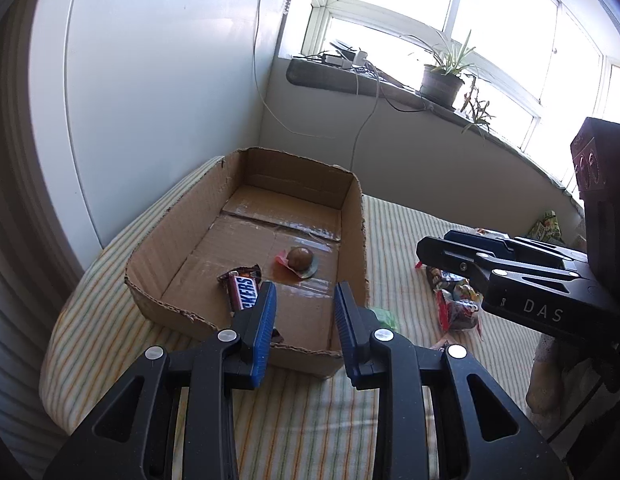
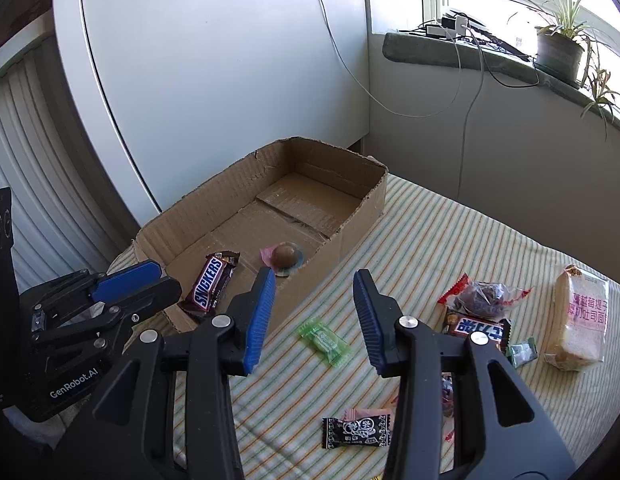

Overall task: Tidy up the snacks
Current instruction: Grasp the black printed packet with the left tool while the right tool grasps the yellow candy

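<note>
- Left wrist view: my left gripper point(image 1: 306, 292) hangs over the near end of the cardboard box point(image 1: 150, 268), its blue fingers point(image 1: 266, 320) spread apart with nothing between them.
- Inside the box, a Snickers bar point(image 1: 242, 289) lies near the front left, partly hidden behind my left finger.
- A round brown sweet point(image 1: 300, 258) sits on its opened wrapper further in, toward the right wall of the box.
- The box rests on a striped cloth point(image 1: 397, 240) that covers the worktop.
- My right gripper point(image 1: 425, 250) reaches in from the right above a heap of wrapped snacks point(image 1: 457, 300); from this side I cannot tell how its fingers stand.
- A potted plant point(image 1: 441, 84) stands on the windowsill behind.
- Right wrist view: my right gripper point(image 2: 314, 280) is over the cloth just outside the box's right wall point(image 2: 349, 232), fingers point(image 2: 369, 316) spread wide and empty.
- A green wrapped candy point(image 2: 325, 341) lies on the cloth between and below my fingers.
- A black patterned packet point(image 2: 355, 432) lies nearer to me.
- To the right are a second Snickers bar point(image 2: 475, 330), a clear bag of dark pieces point(image 2: 485, 294) touching it, and a wrapped bread loaf point(image 2: 581, 320).
- My left gripper point(image 2: 166, 276) shows at the left, beside the box's near corner.
</note>
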Demonstrator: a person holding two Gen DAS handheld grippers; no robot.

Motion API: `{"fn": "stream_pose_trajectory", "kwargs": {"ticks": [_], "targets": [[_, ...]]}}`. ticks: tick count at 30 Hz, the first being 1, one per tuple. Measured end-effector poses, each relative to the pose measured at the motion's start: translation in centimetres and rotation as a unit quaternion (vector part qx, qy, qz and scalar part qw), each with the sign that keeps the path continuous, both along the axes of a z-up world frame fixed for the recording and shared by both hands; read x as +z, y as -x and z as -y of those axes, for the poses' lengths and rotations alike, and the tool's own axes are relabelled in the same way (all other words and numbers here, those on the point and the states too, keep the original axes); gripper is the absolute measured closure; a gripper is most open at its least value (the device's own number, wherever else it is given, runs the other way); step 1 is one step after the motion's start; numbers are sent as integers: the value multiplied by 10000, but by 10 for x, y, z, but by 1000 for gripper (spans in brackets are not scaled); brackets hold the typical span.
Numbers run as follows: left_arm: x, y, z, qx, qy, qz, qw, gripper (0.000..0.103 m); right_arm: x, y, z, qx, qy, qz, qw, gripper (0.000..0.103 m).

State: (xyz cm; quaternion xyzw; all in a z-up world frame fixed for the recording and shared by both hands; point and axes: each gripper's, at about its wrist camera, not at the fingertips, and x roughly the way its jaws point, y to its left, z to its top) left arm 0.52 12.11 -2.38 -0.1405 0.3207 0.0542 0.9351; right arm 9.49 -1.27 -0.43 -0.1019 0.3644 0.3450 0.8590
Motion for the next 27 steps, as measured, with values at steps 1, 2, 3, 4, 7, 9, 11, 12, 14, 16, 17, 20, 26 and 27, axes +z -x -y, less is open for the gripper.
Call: {"fn": "stream_pose_trajectory", "kwargs": {"ticks": [1, 2, 3, 4, 7, 9, 11, 12, 14, 16, 17, 20, 26, 27], "targets": [[0, 1, 5, -60, 25, -3, 10000, 75, -1, 2, 9, -45, 5, -8, 10000, 56], [-1, 2, 10, -123, 46, -14, 9999, 75, -2, 5, 17, -98, 22, -25, 9999, 55], [-2, 2, 15, -199, 67, -31, 9998, 75, -4, 7, 26, -143, 32, -53, 9999, 55], [-4, 1, 20, -286, 95, -58, 9995, 75, -6, 10, 34, -174, 36, -102, 9998, 55], [-10, -4, 38, -561, 145, -165, 9982, 75, -15, 20, 57, -263, 112, -218, 9994, 55], [-14, -6, 49, -722, 160, -244, 9970, 75, -22, 25, 70, -340, 170, -301, 9988, 55], [-19, -10, 60, -931, 219, -305, 9950, 75, -31, 33, 83, -371, 188, -449, 9981, 55], [-21, -11, 66, -1036, 239, -336, 9938, 75, -35, 36, 87, -365, 205, -524, 9977, 55], [-25, -16, 75, -1242, 322, -422, 9908, 75, -44, 44, 95, -323, 257, -635, 9971, 55], [-29, -21, 82, -1422, 349, -501, 9880, 75, -54, 51, 99, -299, 319, -716, 9965, 55], [-31, -24, 86, -1515, 349, -528, 9864, 75, -58, 53, 101, -288, 328, -762, 9961, 55], [-38, -30, 97, -1700, 267, -638, 9830, 75, -70, 61, 104, -212, 347, -886, 9952, 55], [-53, -41, 118, -2055, -32, -887, 9746, 75, -81, 65, 97, -102, 423, -884, 9951, 34], [-56, -43, 120, -2094, -76, -916, 9735, 75, -82, 65, 96, -83, 415, -880, 9952, 33]]}}
